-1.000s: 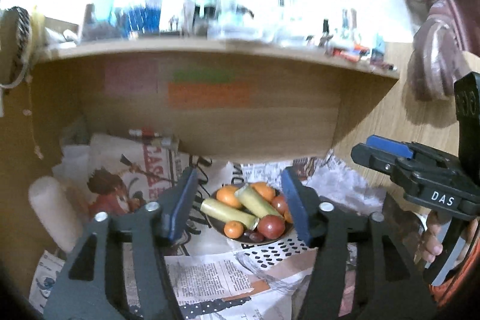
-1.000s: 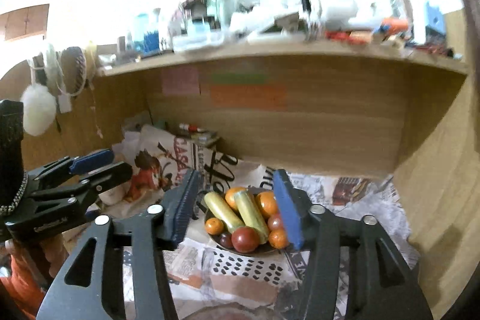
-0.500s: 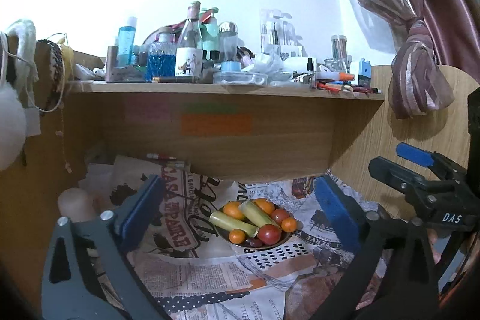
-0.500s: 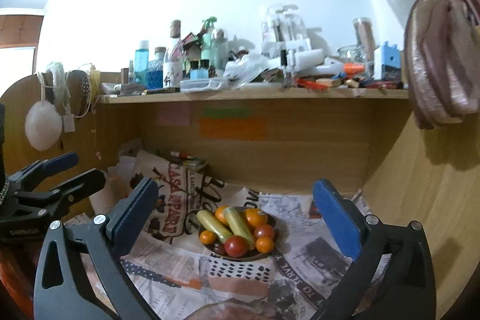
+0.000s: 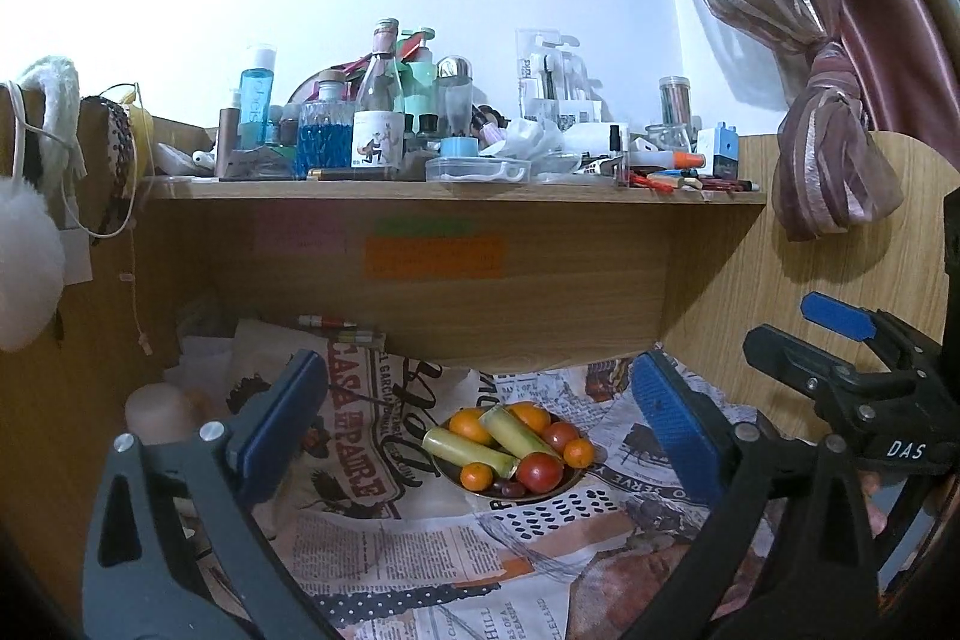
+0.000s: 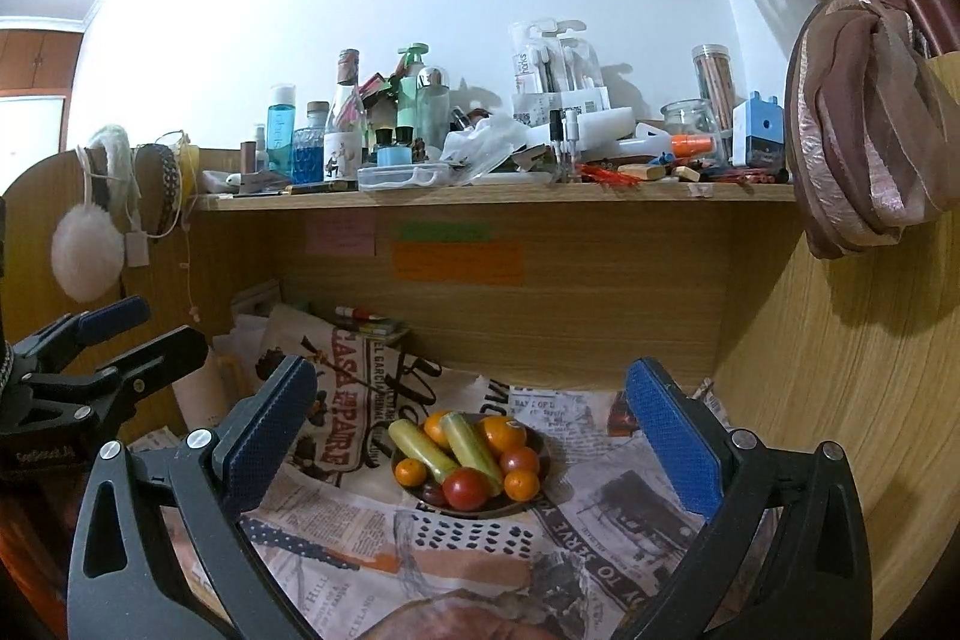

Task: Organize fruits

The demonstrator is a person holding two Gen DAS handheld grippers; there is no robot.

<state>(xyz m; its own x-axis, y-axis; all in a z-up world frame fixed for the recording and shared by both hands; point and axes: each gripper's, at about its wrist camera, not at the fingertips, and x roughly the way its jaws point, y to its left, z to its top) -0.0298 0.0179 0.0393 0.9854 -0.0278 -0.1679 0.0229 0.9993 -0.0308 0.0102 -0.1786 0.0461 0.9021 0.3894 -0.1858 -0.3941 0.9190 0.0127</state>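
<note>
A small dark plate of fruit sits on newspaper under a wooden shelf. It holds several oranges, red tomatoes and two pale green-yellow stalks. The plate also shows in the right wrist view. My left gripper is open and empty, held back from the plate. My right gripper is open and empty too, also short of the plate. The right gripper shows at the right edge of the left wrist view.
A shelf crowded with bottles and jars overhangs the plate. Wooden side panels close in at left and right. A printed bag lies back left. A tied curtain hangs at right. Newspaper covers the desk.
Both grippers have opened wide and pulled back and up from the plate. The fruit has not moved.
</note>
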